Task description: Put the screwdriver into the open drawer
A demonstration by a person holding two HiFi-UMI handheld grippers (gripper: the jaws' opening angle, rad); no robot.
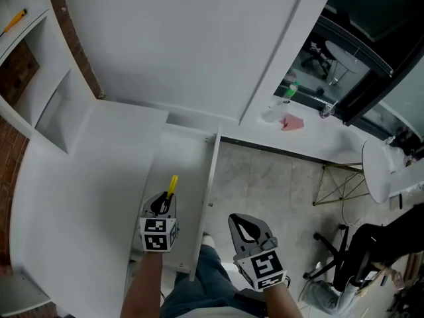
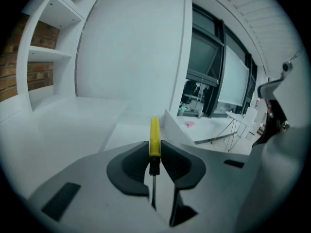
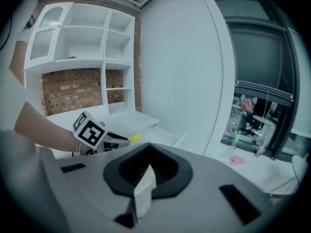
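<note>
pinching the screwdriver (image 2: 154, 136) where its yellow handle met the shaft, the left gripper (image 2: 154, 153) hung over the open drawer (image 1: 213, 171), handle pointing ahead. the right gripper (image 1: 246, 227), jaws pressed together on nothing, sat just outside the drawer's side wall. the narrow 2-pad grip could let the tool pivot, so releasing it near the rim might drop it onto the floor (image 1: 265, 177).

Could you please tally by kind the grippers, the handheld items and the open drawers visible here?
Grippers: 2, the left gripper and the right gripper
Screwdriver: 1, held in the left gripper's jaws
Open drawer: 1
Orange stick on the shelf, too small to identify: 1
Total: 5
</note>
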